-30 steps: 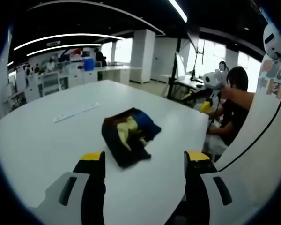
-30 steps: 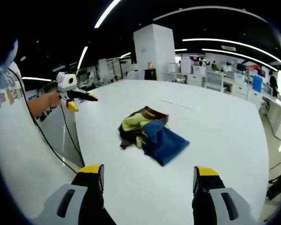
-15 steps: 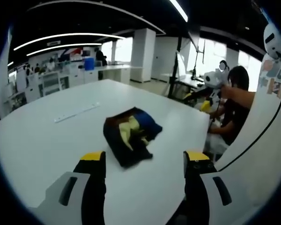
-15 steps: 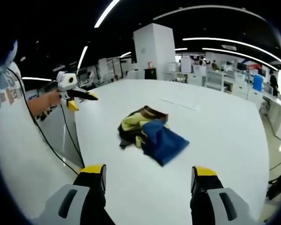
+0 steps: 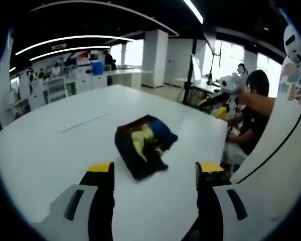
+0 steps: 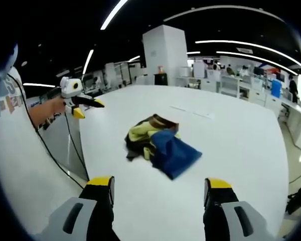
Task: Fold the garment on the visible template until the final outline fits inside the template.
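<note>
Garment (image 6: 159, 143), a crumpled bundle of dark blue, yellow and brown fabric, lies on the white table (image 6: 231, 150). Left gripper (image 5: 154, 176) and right gripper (image 6: 160, 188) hover near it, jaws wide apart, holding nothing.

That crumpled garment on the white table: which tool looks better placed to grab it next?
Probably the left tool: the garment lies just beyond its open jaws, its dark edge nearest. From the right tool, also open, the garment sits further off across bare table. The difference is slight.
</note>
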`<action>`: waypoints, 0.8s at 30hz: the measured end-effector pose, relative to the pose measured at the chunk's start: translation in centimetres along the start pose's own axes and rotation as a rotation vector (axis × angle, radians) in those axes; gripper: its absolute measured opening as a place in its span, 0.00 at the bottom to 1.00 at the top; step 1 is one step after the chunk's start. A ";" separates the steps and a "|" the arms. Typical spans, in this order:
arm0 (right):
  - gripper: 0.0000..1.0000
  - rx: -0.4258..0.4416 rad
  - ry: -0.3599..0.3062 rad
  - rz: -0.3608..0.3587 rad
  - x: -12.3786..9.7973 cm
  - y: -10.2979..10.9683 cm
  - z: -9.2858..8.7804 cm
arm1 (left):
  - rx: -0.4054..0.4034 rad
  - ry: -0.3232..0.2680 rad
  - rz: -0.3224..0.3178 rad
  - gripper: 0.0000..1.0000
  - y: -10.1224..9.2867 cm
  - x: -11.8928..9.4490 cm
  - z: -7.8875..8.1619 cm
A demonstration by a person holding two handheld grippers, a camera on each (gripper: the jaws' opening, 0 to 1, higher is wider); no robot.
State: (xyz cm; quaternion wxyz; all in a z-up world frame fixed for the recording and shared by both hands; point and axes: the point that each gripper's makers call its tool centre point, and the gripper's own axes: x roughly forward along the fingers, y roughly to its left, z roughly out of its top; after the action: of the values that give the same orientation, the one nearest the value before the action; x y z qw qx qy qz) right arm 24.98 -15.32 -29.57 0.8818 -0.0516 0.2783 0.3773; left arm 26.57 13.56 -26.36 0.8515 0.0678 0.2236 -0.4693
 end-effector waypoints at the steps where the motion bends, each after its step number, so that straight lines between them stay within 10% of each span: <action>1: 0.71 -0.001 0.001 0.000 0.0 0.0 0.0 | -0.007 -0.002 -0.002 0.62 0.0 0.0 0.0; 24: 0.64 -0.010 0.006 0.013 1.7 -1.1 0.8 | -0.023 0.006 -0.013 0.56 0.9 1.8 -0.2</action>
State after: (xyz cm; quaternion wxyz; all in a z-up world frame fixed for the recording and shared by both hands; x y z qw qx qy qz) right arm 27.07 -14.82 -29.93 0.8783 -0.0553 0.2794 0.3841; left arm 28.09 12.77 -27.37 0.8484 0.0580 0.2320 -0.4722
